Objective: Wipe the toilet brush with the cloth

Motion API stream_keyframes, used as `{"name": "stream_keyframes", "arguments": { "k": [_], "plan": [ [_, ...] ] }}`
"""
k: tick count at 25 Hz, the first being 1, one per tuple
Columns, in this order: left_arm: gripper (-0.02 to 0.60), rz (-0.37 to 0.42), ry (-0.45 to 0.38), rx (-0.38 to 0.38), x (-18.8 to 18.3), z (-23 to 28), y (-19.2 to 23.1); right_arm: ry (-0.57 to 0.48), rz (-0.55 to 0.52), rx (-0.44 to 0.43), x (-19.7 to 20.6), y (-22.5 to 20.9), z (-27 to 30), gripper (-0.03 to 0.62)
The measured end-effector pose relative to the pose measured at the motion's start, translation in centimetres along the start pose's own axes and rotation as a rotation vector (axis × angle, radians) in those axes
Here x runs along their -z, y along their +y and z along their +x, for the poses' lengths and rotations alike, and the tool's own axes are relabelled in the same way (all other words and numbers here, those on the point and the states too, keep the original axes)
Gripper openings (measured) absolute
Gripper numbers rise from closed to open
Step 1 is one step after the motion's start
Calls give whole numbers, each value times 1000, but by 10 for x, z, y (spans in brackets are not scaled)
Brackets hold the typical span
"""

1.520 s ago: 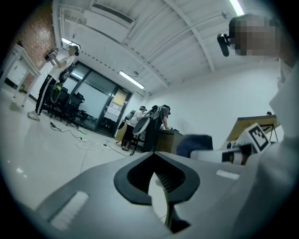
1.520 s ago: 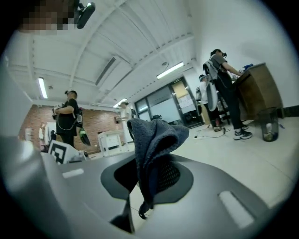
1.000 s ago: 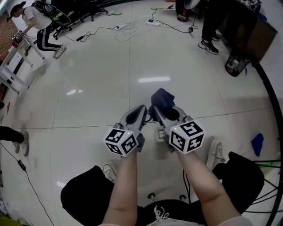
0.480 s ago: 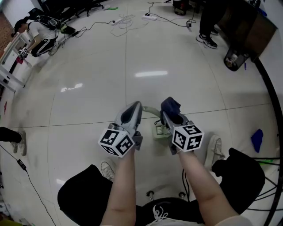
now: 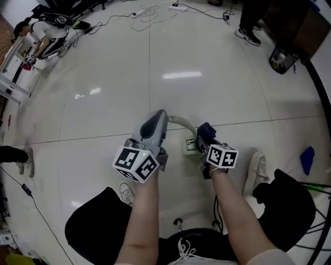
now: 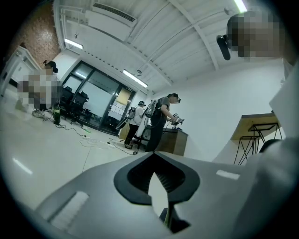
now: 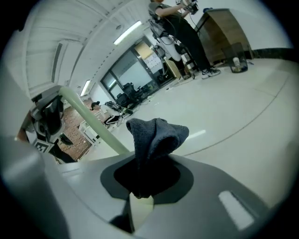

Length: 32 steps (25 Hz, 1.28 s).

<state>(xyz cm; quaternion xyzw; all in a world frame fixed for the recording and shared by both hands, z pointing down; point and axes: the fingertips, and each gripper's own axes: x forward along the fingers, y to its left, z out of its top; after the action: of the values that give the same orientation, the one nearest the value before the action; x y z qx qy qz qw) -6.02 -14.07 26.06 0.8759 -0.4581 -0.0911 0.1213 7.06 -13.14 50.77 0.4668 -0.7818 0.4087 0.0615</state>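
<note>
In the head view my left gripper (image 5: 161,116) is shut on the upper end of the pale green toilet brush handle (image 5: 181,123). The handle curves down to the brush base (image 5: 190,146) on the floor. My right gripper (image 5: 202,135) is shut on a dark blue cloth (image 5: 205,130), low on the handle beside the base. The right gripper view shows the cloth (image 7: 154,137) bunched up out of the shut jaws. There the handle (image 7: 88,119) runs up left to the left gripper (image 7: 46,116). In the left gripper view only a thin green sliver shows between the closed pads (image 6: 180,184).
White tiled floor all round. My white shoes (image 5: 253,173) (image 5: 125,194) stand close to the brush base. A blue item (image 5: 307,158) lies at the right, cables (image 5: 150,10) and a bin (image 5: 282,59) farther off. A person crouches by a white rack (image 5: 15,77) at far left.
The right gripper has drawn the cloth back toward me and down the handle, from beyond the left gripper's tip to near the brush base. The left gripper has kept its hold.
</note>
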Motion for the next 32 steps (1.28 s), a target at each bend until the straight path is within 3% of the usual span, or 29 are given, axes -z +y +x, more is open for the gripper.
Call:
{"name": "stream_keyframes", "arguments": {
  "k": [6,9,11,13,16,19,22,24,27,32],
  "plan": [
    [6,10,19,-9,3,3,1,124,164,2,51,-25,3,64],
    [6,68,59,-21,4,7,-1,57,161,-8,32,-18,-14,63],
    [6,101,83,-25,7,9,-3,-22,63,-5,7,2,-30,63],
    [6,87,88,-16,7,10,-5,-78,-88,-47,-20,37,-47,63],
    [6,58,97,0,6,15,-8,-56,-302,-242,-45,108,-70,63],
    [6,59,116,14,6,18,-11,37,-462,-408,-45,166,-78,63],
    [6,52,113,32,6,17,-15,132,-660,-371,-35,191,-65,63],
    [6,58,105,34,6,16,-17,136,-728,-319,-38,201,-52,63],
    [6,73,101,22,4,14,-17,92,-638,-306,-53,211,-41,63],
    [6,66,101,24,5,12,-13,8,-343,-308,-57,192,-38,63]
  ]
}}
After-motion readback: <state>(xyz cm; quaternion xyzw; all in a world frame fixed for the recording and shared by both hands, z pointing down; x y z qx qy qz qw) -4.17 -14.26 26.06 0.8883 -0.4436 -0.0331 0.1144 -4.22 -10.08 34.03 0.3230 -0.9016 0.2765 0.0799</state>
